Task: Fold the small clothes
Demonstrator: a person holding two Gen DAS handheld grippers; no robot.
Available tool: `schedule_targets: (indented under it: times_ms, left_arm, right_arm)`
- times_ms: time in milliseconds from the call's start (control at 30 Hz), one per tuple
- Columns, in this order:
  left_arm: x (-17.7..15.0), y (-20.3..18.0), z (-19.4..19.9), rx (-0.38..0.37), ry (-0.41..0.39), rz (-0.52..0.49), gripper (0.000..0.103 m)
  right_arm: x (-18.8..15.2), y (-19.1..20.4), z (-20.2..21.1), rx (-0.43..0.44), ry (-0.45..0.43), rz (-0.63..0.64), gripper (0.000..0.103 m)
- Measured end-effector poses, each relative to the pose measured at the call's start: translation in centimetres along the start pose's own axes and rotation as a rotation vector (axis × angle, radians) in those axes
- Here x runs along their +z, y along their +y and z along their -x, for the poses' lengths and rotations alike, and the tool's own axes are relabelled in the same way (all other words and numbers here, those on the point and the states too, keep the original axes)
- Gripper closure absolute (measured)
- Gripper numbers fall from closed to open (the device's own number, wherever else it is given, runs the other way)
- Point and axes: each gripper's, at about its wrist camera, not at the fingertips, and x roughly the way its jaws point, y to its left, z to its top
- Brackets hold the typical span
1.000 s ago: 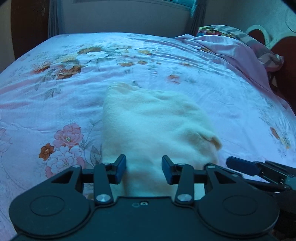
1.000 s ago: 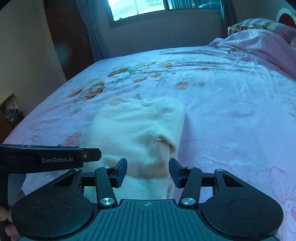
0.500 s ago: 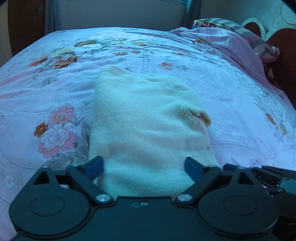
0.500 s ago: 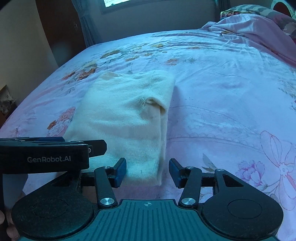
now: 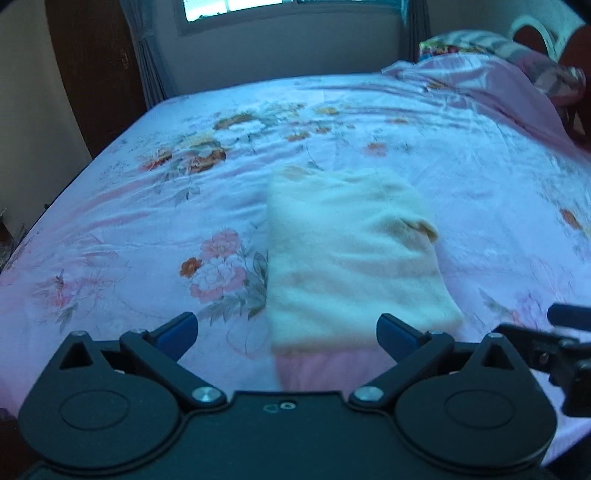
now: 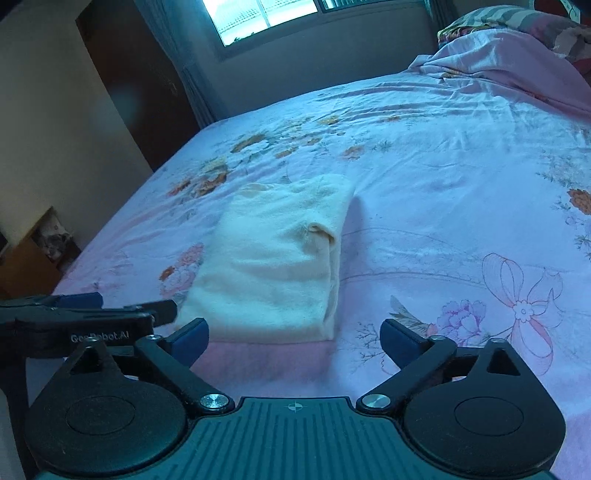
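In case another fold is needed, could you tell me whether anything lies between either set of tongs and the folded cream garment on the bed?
Nothing visible does. Only bare floral bedsheet separates the left tongs and the right tongs from the folded cream garment; the right tongs are opening, with nothing between them.

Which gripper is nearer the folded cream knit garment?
Left gripper, slightly: folded cream garment lies centred before it. Right gripper, jaws opening, empty, has it off to its left.

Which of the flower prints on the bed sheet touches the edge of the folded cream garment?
The pink peony print, against the left edge of the folded cream garment; the orange bouquets lie apart, nearer the window.
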Motion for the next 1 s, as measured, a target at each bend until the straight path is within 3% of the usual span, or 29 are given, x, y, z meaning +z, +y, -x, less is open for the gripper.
schedule_targets:
  times_ms: [133, 267, 433, 567, 733, 1000]
  left_arm:
    - [-0.8, -0.5, 3.5, 0.03, -0.04, -0.005, 0.002]
    - [-1.9, 0.2, 7.0, -0.034, -0.071, 0.091, 0.002]
    - [-3.5, 0.8, 9.9, -0.013, -0.091, 0.176, 0.002]
    - [-3.9, 0.7, 11.0, -0.012, -0.086, 0.192, 0.002]
    - [-3.8, 0.4, 12.2, 0.023, -0.107, 0.193, 0.002]
    - [-3.5, -1.1, 12.2, 0.001, -0.111, 0.186, 0.002]
  right_arm:
    - [-0.3, 1.1, 3.2, 0.006, -0.01, 0.033, 0.0]
    - [-1.6, 2.5, 6.5, -0.056, -0.04, 0.106, 0.0]
    - [-3.6, 3.4, 11.2, -0.05, -0.184, 0.151, 0.0]
    - [-4.4, 3.9, 14.1, -0.121, -0.306, 0.145, 0.0]
    - [-3.2, 4.7, 16.0, -0.16, -0.314, 0.168, 0.0]
    - [-3.4, 3.7, 16.1, -0.158, -0.32, 0.176, 0.0]
